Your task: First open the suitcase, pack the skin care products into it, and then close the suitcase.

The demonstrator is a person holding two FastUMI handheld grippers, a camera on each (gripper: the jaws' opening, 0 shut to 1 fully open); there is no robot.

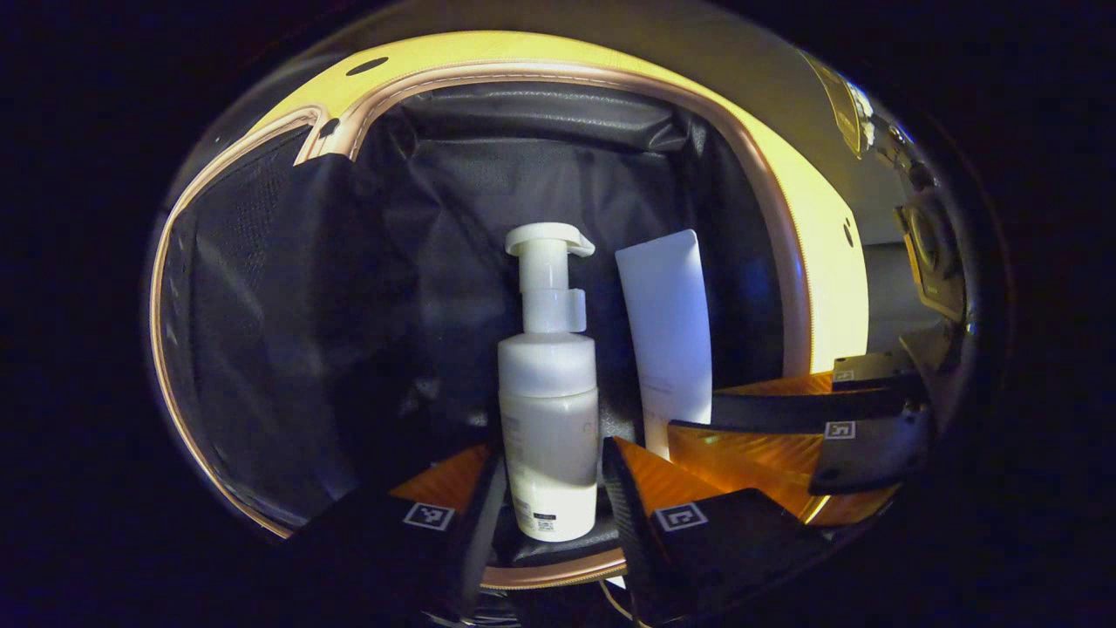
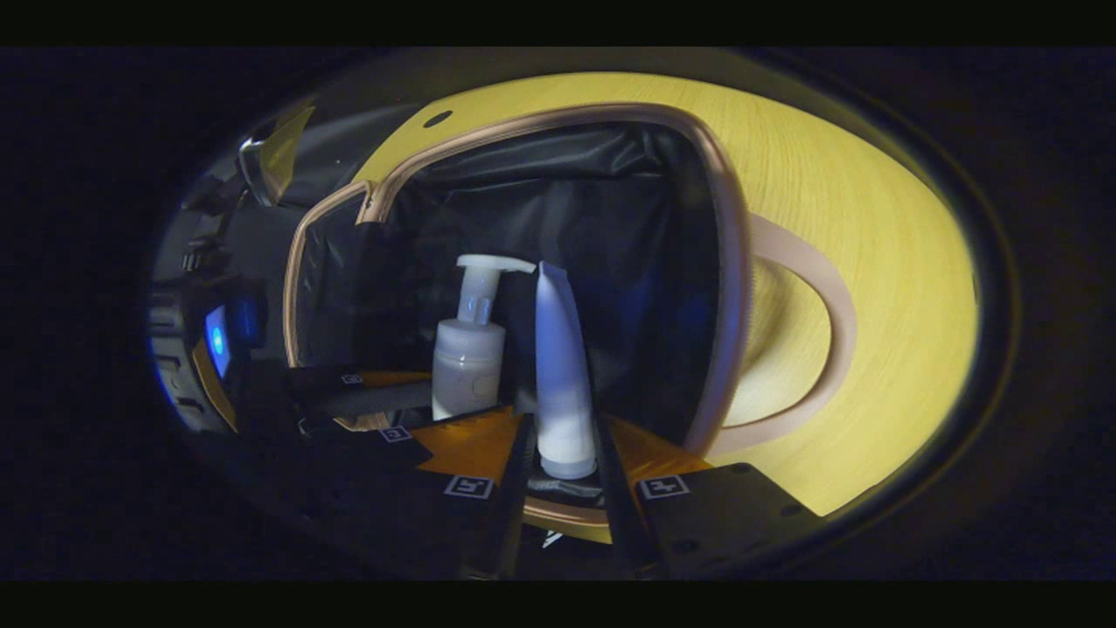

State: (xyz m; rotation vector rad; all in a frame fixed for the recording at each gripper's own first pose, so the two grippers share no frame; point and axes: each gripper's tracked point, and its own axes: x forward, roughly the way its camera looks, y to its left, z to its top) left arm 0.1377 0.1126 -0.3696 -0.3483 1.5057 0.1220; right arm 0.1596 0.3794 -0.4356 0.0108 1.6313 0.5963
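The yellow suitcase (image 1: pixel 824 262) lies open, showing its black lining (image 1: pixel 488 174). Over the cavity, in the left gripper view, my left gripper (image 1: pixel 551 447) is shut on the lower body of an upright white pump bottle (image 1: pixel 549 410). Just right of it a white tube (image 1: pixel 667 323) stands, cap end down, in my right gripper (image 1: pixel 697 412). In the right gripper view the right gripper (image 2: pixel 565 420) is shut on the tube (image 2: pixel 560 366) near its cap. The pump bottle (image 2: pixel 469 358) and the left gripper (image 2: pixel 418 410) sit close on its left.
A beige zip rim (image 2: pixel 732 288) runs around the suitcase opening, with the yellow shell (image 2: pixel 881 262) spreading to the right. A mesh pocket (image 1: pixel 235 227) covers the lining's left side. A device with a blue light (image 2: pixel 216 340) sits at the far left.
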